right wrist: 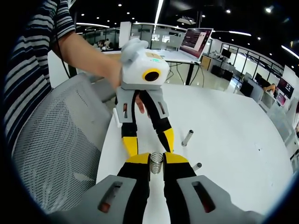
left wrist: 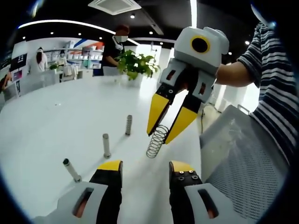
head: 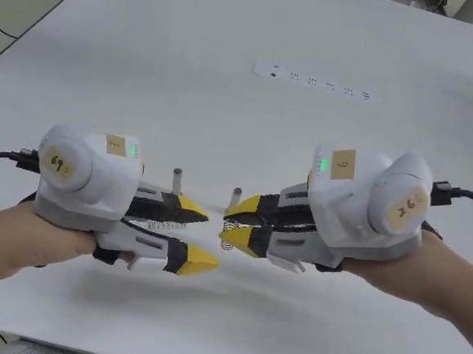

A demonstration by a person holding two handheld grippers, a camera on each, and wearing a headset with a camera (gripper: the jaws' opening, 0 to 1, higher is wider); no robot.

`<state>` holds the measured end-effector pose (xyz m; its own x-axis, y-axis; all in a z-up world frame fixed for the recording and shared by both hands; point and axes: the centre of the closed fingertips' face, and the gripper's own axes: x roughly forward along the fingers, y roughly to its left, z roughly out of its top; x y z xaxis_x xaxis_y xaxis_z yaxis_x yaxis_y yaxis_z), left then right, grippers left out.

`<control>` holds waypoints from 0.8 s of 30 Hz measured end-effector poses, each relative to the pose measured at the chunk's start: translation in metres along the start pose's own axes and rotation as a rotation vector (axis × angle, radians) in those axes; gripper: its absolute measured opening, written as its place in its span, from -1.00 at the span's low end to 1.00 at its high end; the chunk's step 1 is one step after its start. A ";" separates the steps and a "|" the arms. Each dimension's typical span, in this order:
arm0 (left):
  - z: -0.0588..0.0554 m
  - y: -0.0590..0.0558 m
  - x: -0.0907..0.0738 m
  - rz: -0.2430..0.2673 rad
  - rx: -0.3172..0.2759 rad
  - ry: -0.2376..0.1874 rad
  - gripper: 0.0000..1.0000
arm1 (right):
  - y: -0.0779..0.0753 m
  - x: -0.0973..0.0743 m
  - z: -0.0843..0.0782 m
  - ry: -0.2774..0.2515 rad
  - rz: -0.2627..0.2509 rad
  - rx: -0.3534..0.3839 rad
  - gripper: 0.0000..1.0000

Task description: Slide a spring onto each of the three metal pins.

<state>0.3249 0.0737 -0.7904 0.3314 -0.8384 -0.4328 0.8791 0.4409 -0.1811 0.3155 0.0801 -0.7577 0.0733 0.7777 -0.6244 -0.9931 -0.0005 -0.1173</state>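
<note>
The right claw (right wrist: 156,160) is pinching a spring (left wrist: 156,140) by 1 end. The rest of the spring hangs loose and a bit slanted, up in the air over the white bench (head: 228,78). The left claw (head: 196,236) is spread wide and holds nothing. It faces the right claw, close but not touching.

The 3 metal pins stand in a row on the bench, just on the far side of the claws: the left pin (left wrist: 72,170), the middle pin (left wrist: 106,145) and the right pin (left wrist: 128,125). The left pin leans a little. The right pin looks bumpy, like it may have a spring on it, but I cannot tell for sure.

I think the step now is to put this spring on a pin.

- Pick a bare pin.
- Turn the spring so it stands straight, with its open bottom end right over the pin top.
- Go down slowly.
- If a coil catches on the pin top, wiggle it a little and do not push hard, or the spring may bend or pop out.
- Let go only when the pin is well inside.
- The left claw should stay out of the way or steady the loose end.
</note>
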 end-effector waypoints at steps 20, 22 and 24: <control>-0.003 0.014 -0.013 0.082 -0.026 -0.025 0.30 | -0.005 -0.001 -0.003 0.002 -0.029 0.007 -0.86; -0.004 0.015 -0.014 0.087 -0.038 -0.024 0.37 | -0.005 0.000 -0.003 0.000 -0.027 0.011 -0.86; -0.005 0.015 -0.016 0.091 -0.042 -0.024 0.38 | -0.005 0.001 -0.003 0.001 -0.027 0.008 -0.86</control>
<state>0.3314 0.0957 -0.7911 0.4175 -0.8016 -0.4280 0.8299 0.5282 -0.1796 0.3208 0.0790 -0.7597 0.1005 0.7769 -0.6215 -0.9914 0.0259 -0.1279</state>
